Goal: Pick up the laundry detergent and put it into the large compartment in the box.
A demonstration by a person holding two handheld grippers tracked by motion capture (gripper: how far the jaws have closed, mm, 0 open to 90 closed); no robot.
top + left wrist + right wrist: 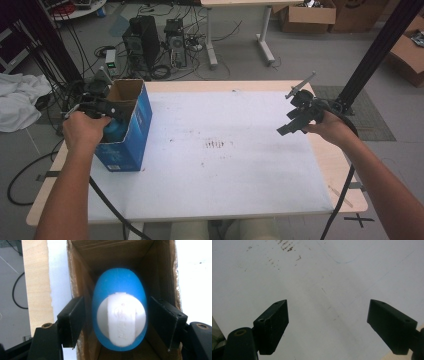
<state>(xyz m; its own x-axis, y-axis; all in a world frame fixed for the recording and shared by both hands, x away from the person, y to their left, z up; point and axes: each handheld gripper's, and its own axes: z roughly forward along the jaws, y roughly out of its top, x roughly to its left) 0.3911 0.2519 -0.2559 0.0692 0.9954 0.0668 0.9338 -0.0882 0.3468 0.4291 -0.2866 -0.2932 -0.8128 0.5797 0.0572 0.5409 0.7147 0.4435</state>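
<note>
My left hand-held gripper point(116, 322) straddles the smooth blue egg-shaped bottle with a white cap point(119, 312) inside the open blue cardboard box point(75, 277) at the desk's left; jaws wide, apparently not touching. Risks: slipping, snagging the wall. My right hand-held gripper point(328, 327) hangs wide, empty.

Computer towers point(150, 42) and cardboard boxes point(307, 17) — white cloth point(17, 100) on floor.

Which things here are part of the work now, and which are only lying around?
In use:
- blue bottle with white cap, between the jaws of the left hand-held gripper
- box, open, bottle inside
- right hand-held gripper, open above the white mat

Lying about:
- computer towers
- white cloth
- cartons
</note>
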